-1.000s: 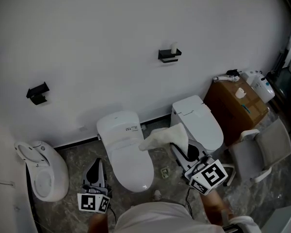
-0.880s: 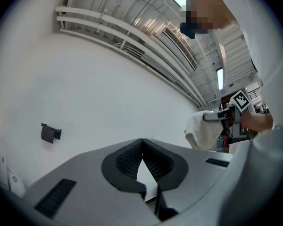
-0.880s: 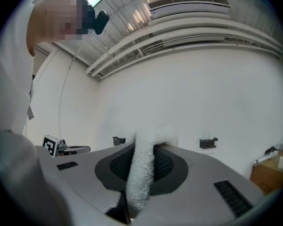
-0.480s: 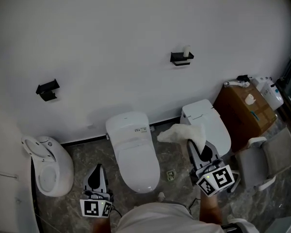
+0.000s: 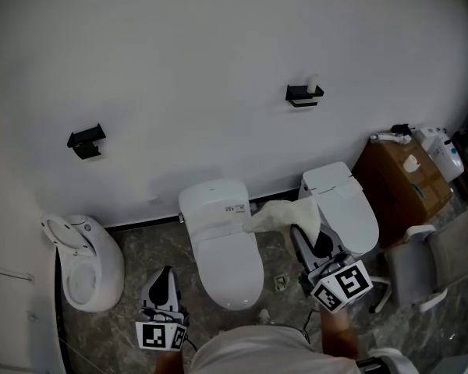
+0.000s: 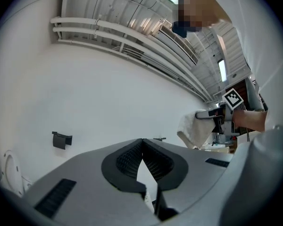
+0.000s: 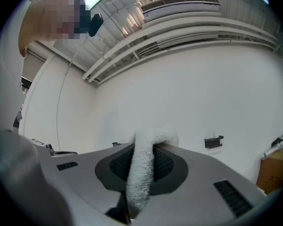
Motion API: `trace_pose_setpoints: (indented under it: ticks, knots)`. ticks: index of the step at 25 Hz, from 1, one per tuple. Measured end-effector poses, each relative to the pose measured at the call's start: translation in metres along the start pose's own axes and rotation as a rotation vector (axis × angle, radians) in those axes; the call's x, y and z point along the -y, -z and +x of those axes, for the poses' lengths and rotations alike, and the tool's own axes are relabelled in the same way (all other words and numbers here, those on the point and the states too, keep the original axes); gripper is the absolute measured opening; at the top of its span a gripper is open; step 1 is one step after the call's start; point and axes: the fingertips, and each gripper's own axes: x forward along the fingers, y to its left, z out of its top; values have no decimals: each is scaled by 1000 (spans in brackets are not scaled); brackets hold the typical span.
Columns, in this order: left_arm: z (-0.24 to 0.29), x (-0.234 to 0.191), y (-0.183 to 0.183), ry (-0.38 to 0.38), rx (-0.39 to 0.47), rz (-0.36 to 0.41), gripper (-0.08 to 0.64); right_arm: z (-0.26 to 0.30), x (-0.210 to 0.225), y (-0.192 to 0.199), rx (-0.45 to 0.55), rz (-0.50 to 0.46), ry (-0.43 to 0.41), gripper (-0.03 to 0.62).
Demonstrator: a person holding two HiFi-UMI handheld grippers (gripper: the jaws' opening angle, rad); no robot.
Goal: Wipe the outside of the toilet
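Observation:
A white toilet [image 5: 218, 244] with its lid down stands in the middle of the floor against the wall. A second white toilet [image 5: 341, 202] stands to its right. My right gripper [image 5: 303, 234] hangs between the two, shut on a white cloth [image 5: 283, 215] whose loose end reaches the middle toilet's right edge. In the right gripper view the cloth [image 7: 141, 173] is folded over between the closed jaws of the right gripper [image 7: 144, 146]. My left gripper [image 5: 164, 276] is low, left of the middle toilet, and the left gripper [image 6: 141, 144] is shut and holds nothing.
A third white fixture [image 5: 82, 259] with its lid raised sits at the far left. A cardboard box [image 5: 405, 179] with bottles and a grey chair [image 5: 429, 267] stand at the right. Two black holders [image 5: 304, 93] hang on the white wall. The floor is dark marble tile.
The head camera shifted, so the toilets now sit further right in frame. The right gripper kept hold of the cloth between the two toilets. The left gripper stayed low and shut.

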Motion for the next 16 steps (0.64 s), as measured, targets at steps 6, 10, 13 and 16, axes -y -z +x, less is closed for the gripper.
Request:
trace_pose_setpoints:
  ticks: [6,10,13,16]
  knots:
    - [0,0,8,-18,-24,-17,18,7,2,2,-20,2,-15,71]
    - [-3,1,10,-29,-27,-19,17,5,3,9,-36,17,-24,71]
    - [-1,-1,16,-43,-41,-26,17,8,4,11,-40,14,-28,71]
    - [0,1,21,-49,-55,-33,17,9,8,15,-45,20,-28,71]
